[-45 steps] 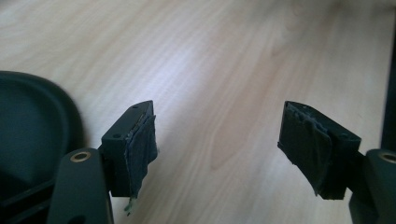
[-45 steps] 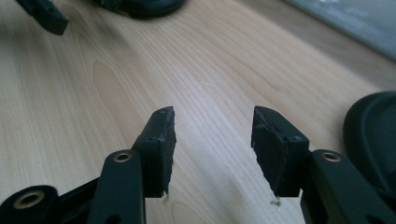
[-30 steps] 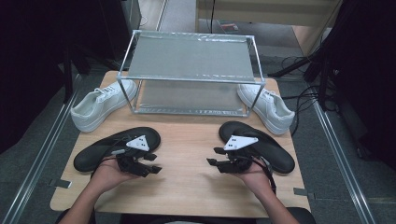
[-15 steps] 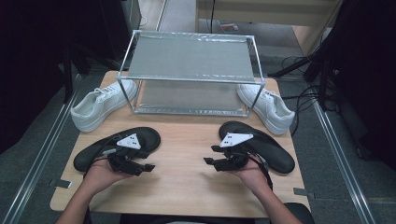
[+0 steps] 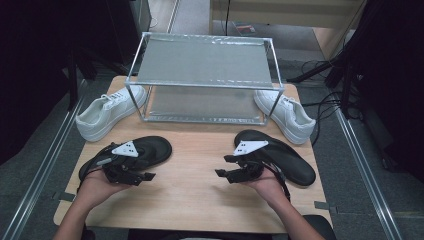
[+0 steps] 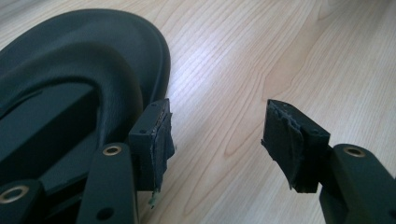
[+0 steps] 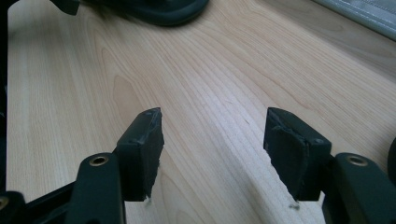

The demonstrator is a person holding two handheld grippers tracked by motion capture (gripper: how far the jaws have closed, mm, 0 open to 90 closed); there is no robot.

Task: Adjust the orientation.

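Black rubbery slipper (image 6: 70, 93), rounded; pale woodgrain table (image 6: 261, 46).

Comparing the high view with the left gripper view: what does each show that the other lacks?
High view alone: the metal rack, two white sneakers, the right black slipper and the right gripper, jaws open. Left gripper view alone: worn pads close up, nothing between them. Both: the left gripper, the left black slipper and the wooden table.
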